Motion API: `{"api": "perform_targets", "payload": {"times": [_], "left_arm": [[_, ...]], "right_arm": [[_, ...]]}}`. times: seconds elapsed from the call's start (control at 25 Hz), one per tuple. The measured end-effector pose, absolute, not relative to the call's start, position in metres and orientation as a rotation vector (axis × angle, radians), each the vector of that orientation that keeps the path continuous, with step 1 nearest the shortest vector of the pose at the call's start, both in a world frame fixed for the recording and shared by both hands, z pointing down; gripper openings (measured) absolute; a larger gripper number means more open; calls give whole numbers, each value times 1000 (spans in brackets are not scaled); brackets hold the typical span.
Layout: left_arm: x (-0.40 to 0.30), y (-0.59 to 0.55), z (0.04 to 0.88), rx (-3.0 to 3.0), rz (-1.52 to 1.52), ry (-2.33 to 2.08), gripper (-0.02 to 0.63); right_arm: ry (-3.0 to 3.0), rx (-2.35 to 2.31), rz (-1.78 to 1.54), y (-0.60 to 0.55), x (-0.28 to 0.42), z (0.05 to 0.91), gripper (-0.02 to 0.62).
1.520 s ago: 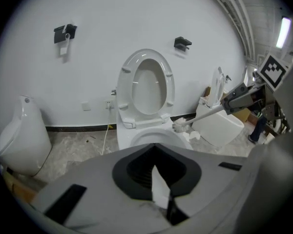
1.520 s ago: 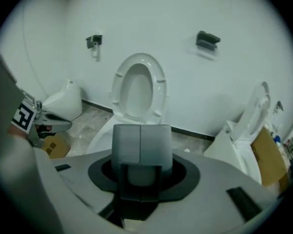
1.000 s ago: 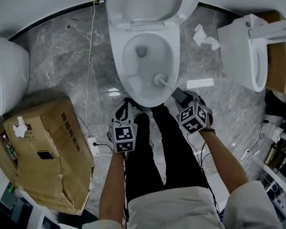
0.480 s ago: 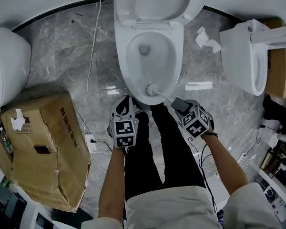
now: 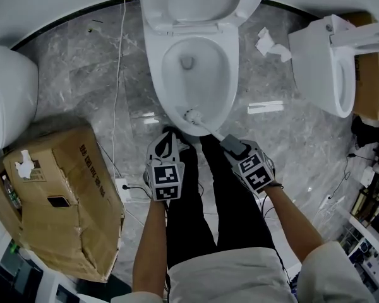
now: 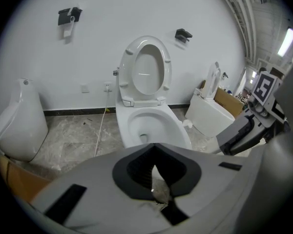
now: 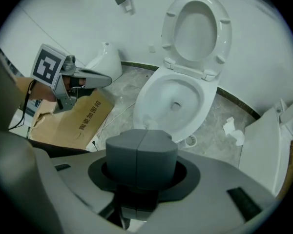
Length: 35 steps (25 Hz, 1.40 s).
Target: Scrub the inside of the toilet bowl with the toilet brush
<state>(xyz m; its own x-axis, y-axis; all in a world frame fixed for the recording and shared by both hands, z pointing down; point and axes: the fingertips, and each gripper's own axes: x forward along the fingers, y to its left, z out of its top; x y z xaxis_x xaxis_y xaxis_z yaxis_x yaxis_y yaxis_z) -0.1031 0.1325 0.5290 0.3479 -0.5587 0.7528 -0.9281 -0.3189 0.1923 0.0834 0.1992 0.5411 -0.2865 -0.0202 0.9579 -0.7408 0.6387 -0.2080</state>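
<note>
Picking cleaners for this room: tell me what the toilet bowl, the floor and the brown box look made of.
Toilet bowl: likely glazed ceramic; white, smooth, with glossy highlights.
Floor: probably polished marble or marble-look tile; grey with pale veins and a sheen.
Box: corrugated cardboard, by its matt brown, creased, dented faces and printed side.

Black trousers (image 5: 192,213), pale top (image 5: 227,275), grey left gripper (image 5: 167,139) and right gripper (image 5: 230,144), square-marker cubes (image 5: 165,179).
</note>
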Motion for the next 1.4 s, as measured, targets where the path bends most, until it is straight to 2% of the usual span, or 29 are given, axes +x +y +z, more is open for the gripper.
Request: {"api": "perform_targets", "payload": {"times": [0.56, 1.0, 1.4], "left_arm": [[-115, 132, 533, 1901, 762, -1338, 25], [-131, 106, 521, 1744, 661, -1407, 25], [-108, 66, 543, 1729, 694, -1379, 25]], "right_arm": [[-1795, 709, 1073, 193, 54, 555, 202], [-1763, 876, 1499, 161, 35, 569, 204], [-1739, 949, 1708, 120, 21, 575, 204]]}}
